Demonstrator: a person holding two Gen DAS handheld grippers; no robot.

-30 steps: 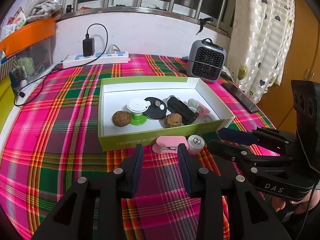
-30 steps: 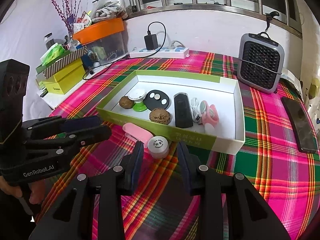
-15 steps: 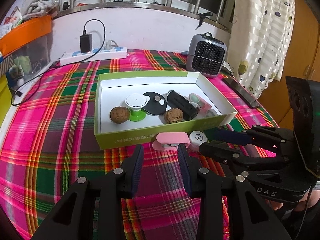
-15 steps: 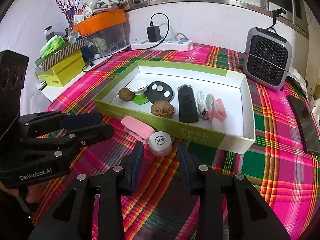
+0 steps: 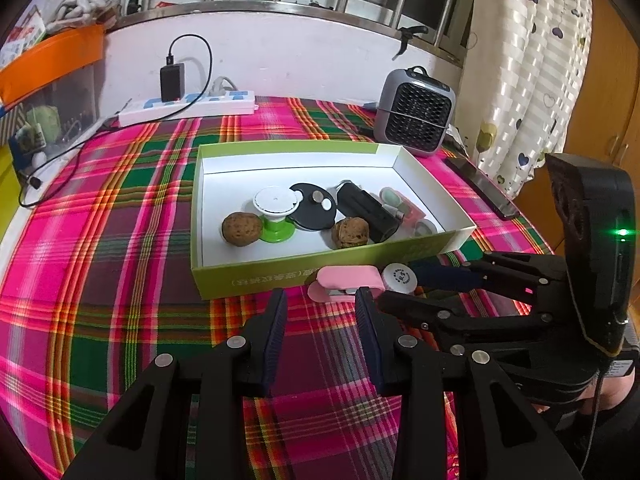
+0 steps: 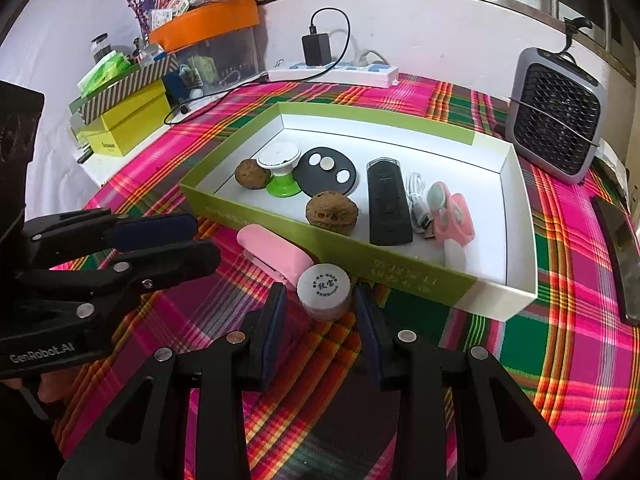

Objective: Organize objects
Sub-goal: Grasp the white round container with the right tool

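My right tool [image 6: 320, 312], spread and holding nothing, brackets the jar [image 6: 324, 291] standing on the counter just outside the box [image 6: 256, 216], its stapler [image 6: 274, 254] touching leftward, while my left tool [image 5: 322, 312] hangs spread farther off.

My right gripper [image 6: 320, 312] moved forward until the round white jar [image 6: 325, 291] sat between my fingertips [image 6: 276, 312], where before it lay ahead of them; my jaws stayed spread, not touching it. From my left gripper [image 5: 321, 316], the pink stapler [image 5: 347, 280] drew closer ahead, and my right fingers reached up beside the jar.
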